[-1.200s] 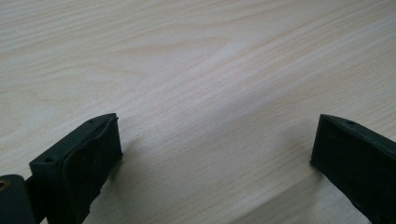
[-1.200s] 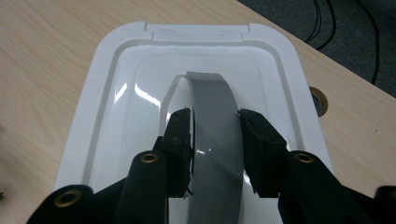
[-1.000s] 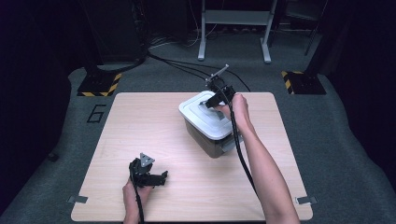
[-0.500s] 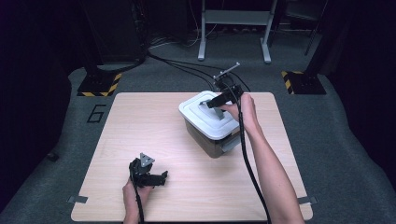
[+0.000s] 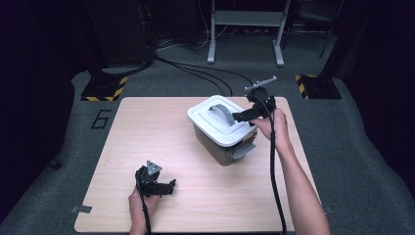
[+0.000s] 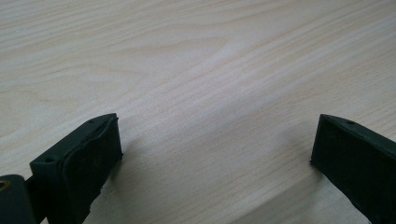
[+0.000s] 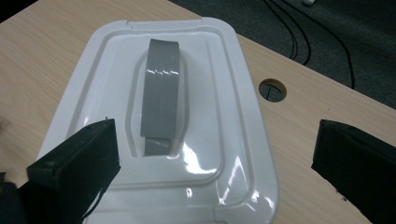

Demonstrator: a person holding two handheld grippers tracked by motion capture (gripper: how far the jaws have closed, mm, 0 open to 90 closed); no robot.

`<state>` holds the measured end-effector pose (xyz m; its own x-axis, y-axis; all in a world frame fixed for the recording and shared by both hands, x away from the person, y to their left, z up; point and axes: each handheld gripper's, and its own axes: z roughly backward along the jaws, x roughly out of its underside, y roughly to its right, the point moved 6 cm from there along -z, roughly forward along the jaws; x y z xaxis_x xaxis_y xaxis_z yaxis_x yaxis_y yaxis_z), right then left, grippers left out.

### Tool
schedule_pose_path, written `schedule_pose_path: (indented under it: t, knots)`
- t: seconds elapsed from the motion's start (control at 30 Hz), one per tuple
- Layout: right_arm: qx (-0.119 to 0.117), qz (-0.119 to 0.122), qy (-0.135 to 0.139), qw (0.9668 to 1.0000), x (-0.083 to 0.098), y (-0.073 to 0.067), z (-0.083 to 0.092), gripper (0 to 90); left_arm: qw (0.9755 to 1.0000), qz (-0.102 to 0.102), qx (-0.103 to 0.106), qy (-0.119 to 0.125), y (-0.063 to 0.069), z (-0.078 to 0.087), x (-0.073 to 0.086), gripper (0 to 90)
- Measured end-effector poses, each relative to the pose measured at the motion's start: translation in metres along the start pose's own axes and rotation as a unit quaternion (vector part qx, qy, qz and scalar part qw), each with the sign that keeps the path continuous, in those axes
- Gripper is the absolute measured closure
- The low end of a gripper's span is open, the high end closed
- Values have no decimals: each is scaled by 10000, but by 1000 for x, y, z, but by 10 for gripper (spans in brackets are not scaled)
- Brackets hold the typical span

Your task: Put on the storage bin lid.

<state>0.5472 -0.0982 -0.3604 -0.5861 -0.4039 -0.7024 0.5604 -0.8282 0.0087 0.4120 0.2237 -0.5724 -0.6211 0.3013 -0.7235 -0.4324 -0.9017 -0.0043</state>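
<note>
Backing your spread, empty right tongs (image 5: 238, 116) off grey strap handle (image 5: 223, 110) w/ white plastic lid (image 5: 214, 122) ahead: swing low & they'll snag it; left tongs (image 5: 169, 187) spread too

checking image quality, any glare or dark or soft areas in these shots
Right gripper view: bright glare patches on the glossy white lid and grey handle. High view: floor surroundings nearly black, table evenly lit. Left gripper view: jaws cast soft shadows on the wood.
</note>
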Motion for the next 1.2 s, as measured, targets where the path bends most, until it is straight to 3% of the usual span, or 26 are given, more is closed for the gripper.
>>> schedule_pose_path:
  t: [0.33, 0.7, 0.87, 1.2]
  knots:
    - [155, -91, 224, 9996, 32, 19, 22, 0, 10000, 11, 0, 22, 0, 0, 0, 15]
    - [355, -300, 301, 9985, 71, 38, 35, 0, 10000, 16, 2, 25, 0, 0, 0, 15]
    - [422, -455, 281, 9977, 92, 46, 36, 0, 10000, 6, 4, 18, 0, 0, 0, 15]
    - [507, -538, 269, 9969, 125, 53, 28, 0, 10000, 6, 2, 31, 0, 0, 0, 15]
